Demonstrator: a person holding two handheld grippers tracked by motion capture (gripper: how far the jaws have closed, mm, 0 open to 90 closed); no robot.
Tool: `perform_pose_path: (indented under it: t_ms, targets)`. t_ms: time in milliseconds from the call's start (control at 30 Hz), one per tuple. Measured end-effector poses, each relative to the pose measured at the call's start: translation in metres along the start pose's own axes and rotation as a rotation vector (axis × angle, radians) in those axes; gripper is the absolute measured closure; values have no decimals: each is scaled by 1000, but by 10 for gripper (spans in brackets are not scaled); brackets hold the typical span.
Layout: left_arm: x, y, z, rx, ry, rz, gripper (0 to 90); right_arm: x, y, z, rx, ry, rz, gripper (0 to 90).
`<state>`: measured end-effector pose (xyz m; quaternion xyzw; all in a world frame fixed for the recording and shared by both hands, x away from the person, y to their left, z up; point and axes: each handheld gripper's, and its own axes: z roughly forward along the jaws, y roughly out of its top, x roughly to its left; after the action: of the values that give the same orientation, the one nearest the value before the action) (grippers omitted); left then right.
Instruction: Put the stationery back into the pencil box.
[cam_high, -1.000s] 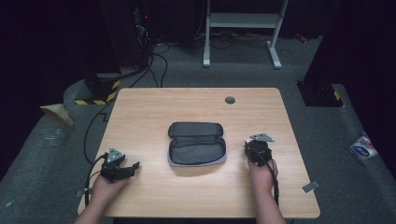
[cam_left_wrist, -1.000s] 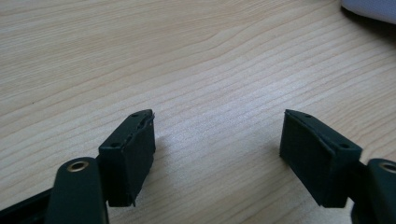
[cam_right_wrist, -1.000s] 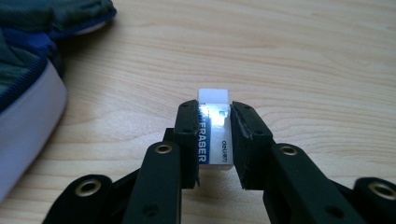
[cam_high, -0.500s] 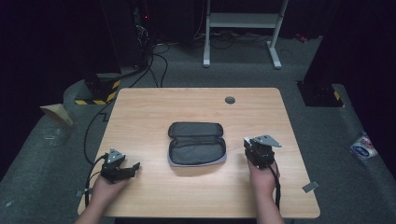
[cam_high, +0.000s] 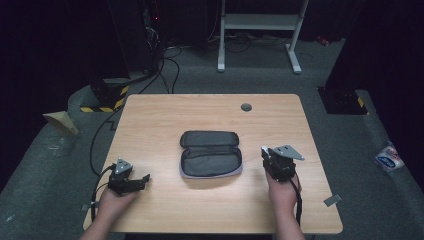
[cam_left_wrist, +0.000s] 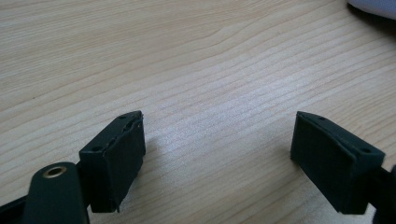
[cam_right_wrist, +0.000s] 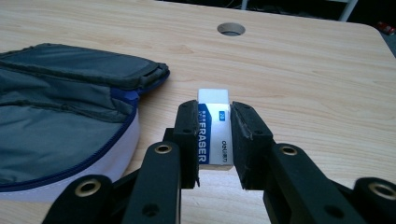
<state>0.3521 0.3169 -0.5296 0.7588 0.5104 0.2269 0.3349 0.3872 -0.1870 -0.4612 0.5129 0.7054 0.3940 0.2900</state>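
Eraser already pinched in the right gripper near the desk's right edge; pencil case lies open, awaiting it. Left gripper, jaws just widening, holds nothing.

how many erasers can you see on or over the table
1: the eraser, clamped in the right gripper just right of the open pencil case. More may be hidden inside the case.

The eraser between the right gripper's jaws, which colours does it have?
White eraser with a blue printed sleeve, seen best in the right gripper view.
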Motion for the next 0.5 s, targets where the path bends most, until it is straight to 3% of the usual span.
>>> perform_pose_path:
  t_ms: [500]
  targets:
    - [0,-1,-2,5,4,9,179,21,9,-1,-16,38,-44,726]
